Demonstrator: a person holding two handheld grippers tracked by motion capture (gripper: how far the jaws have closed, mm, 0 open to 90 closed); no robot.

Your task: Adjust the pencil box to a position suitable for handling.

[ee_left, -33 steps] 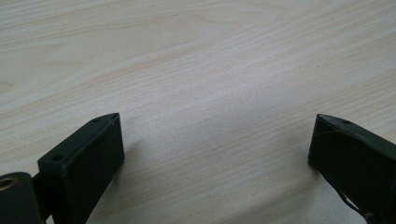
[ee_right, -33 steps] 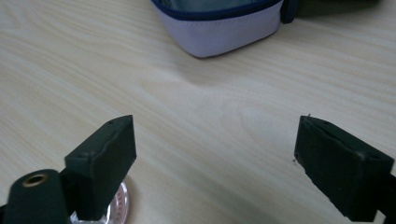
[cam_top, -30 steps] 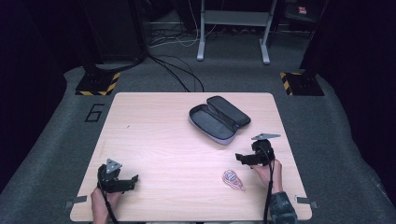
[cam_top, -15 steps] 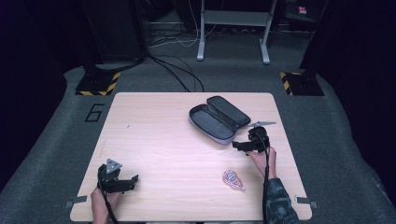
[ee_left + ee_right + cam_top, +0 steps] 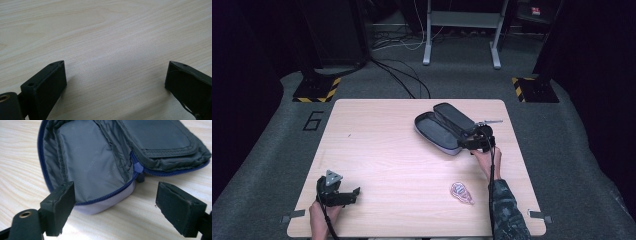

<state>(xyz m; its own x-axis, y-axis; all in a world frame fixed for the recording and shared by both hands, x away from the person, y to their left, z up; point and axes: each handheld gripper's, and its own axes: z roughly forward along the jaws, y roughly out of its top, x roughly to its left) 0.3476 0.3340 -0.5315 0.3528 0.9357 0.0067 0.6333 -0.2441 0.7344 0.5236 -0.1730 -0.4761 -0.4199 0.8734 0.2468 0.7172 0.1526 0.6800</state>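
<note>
Reaching right tool [image 5: 115, 202], jaws closing but gripping nothing yet, around open case [image 5: 100, 162] rim, needing a pinch next.

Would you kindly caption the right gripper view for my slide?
Right gripper, jaws open, nears the end of an open grey zip case on a wooden table.

case [image 5: 447, 131]: grey lining, blue zip | table [image 5: 387, 150]: pale wood grain | tag [image 5: 461, 192] near case: pink patterned | sleeve [image 5: 507, 210]: camouflage | grippers: black
</note>
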